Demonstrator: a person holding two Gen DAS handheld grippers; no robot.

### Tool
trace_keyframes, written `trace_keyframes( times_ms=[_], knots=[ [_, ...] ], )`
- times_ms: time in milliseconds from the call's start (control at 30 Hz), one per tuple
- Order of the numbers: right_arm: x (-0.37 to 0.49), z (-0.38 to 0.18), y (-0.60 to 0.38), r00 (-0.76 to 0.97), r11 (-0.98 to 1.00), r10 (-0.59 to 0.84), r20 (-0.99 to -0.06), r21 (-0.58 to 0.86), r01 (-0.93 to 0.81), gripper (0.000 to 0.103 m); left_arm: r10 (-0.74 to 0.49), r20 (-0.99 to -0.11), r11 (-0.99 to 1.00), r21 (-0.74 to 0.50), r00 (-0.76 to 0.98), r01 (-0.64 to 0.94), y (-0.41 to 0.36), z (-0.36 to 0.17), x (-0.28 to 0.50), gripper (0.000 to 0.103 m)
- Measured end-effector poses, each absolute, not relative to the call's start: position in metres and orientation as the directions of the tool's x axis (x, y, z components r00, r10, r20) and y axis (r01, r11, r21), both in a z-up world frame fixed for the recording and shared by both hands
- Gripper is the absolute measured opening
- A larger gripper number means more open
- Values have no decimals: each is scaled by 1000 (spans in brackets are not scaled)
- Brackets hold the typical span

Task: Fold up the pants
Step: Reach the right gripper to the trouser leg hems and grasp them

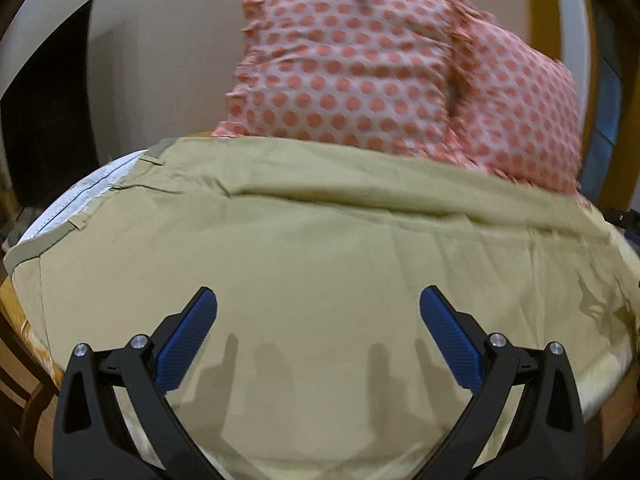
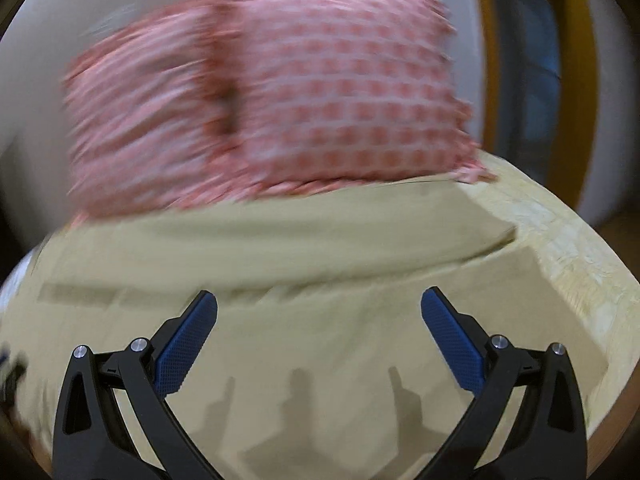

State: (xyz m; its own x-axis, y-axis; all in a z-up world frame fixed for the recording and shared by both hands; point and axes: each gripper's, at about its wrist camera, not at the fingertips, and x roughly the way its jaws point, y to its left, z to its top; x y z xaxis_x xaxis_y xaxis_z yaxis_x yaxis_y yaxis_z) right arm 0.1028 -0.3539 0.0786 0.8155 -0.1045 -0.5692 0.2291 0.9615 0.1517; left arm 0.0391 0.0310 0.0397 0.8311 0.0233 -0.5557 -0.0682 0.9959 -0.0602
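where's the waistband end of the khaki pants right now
In the left wrist view, the khaki cotton pants lie flat on the bed, their waistband with belt loops at the far left edge, left of the polka-dot pink pillows.

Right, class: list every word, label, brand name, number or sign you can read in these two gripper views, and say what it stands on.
None: no readable text in either view.
The khaki pants show only seams and belt loops; the white inner waistband lining has stitching, no legible label.
The dotted pillows carry a pattern only.
The right wrist view is motion-blurred.
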Motion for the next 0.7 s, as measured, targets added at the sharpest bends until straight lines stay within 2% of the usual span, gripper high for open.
trace_keyframes(
  times_ms=[100, 233, 367, 533, 567, 600, 633, 700],
  knots=[
    [175, 79, -407, 742, 905, -164, -650, 200, 375, 102, 51, -571, 989, -83, 819, -119, 41, 46, 59, 101],
    [271, 62, -463, 624, 806, -235, -745, 209, 554, 84, 81, -590, 983, -85, 804, -161, 49, 45, 79, 101],
    [323, 48, -492, 543, 728, -314, -779, 170, 664, 79, 42, -627, 982, -119, 778, -148, 54, 37, 84, 101],
    [362, 25, -511, 431, 676, -358, -828, 89, 732, 77, 34, -645, 983, -114, 763, -141, 53, 31, 87, 101],
    [360, 23, -509, 423, 683, -385, -820, 55, 728, 69, 31, -649, 985, -111, 760, -135, 52, 30, 87, 101],
    [362, 21, -507, 417, 692, -413, -810, 18, 721, 65, 29, -652, 986, -107, 758, -129, 51, 30, 88, 101],
    [361, 19, -507, 439, 708, -417, -796, 19, 706, 56, 25, -655, 987, -103, 755, -122, 50, 30, 89, 101],
    [353, 18, -516, 475, 706, -401, -783, 66, 705, 30, 20, -655, 988, -103, 755, -116, 49, 29, 88, 101]
  ],
)
